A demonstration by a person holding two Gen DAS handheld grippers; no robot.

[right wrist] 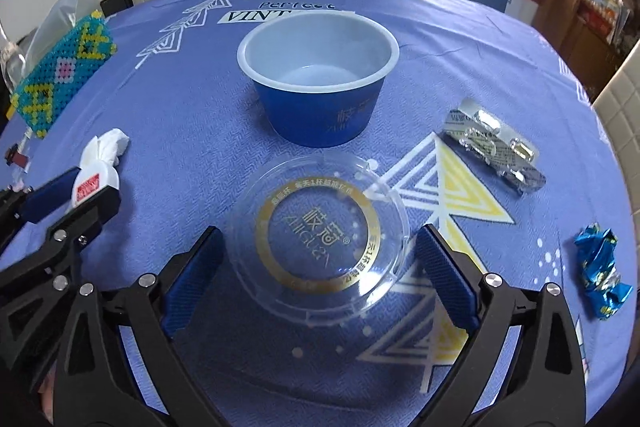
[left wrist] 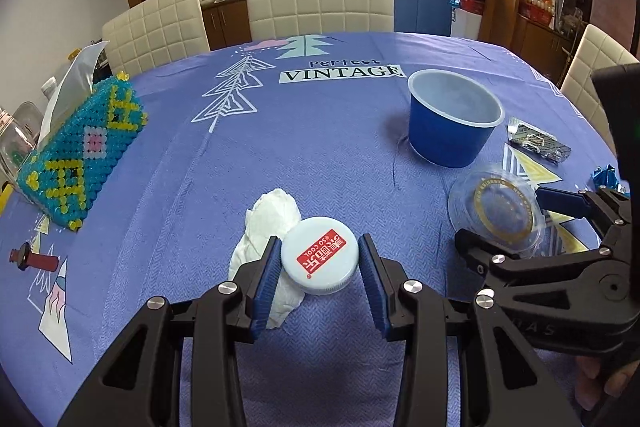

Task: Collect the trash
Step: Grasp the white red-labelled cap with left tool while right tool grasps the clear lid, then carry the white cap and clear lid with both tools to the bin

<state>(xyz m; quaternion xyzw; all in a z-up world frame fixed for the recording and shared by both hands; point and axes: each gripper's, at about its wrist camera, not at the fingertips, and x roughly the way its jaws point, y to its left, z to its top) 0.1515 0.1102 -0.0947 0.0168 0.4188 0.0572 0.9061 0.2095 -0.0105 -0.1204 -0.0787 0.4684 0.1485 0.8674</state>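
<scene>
White cap point(left wrist: 319, 255): low centre of the left view, between the spread fingers of the left gripper point(left wrist: 320, 279); the left pad touches or nearly touches it, the right does not. Likely light, stiff, slick; take it by the ribbed rim.
Clear lid point(right wrist: 320, 235): lower centre of the right view, on the bench point(right wrist: 192, 99), inside the wide-open, empty right gripper point(right wrist: 318, 279). Probably thin, flexible; pinch gently across the edges.
Count: one crumpled tissue point(left wrist: 272, 223), one blue cup point(right wrist: 318, 75), one foil blister strip point(right wrist: 494, 147), one blue wrapper point(right wrist: 602, 279).

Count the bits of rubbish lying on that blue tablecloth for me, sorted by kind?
White jar lid: 1
Crumpled white tissue: 1
Clear plastic lid: 1
Blue cup: 1
Silver pill blister pack: 1
Crumpled blue foil wrapper: 1
Total: 6
</scene>
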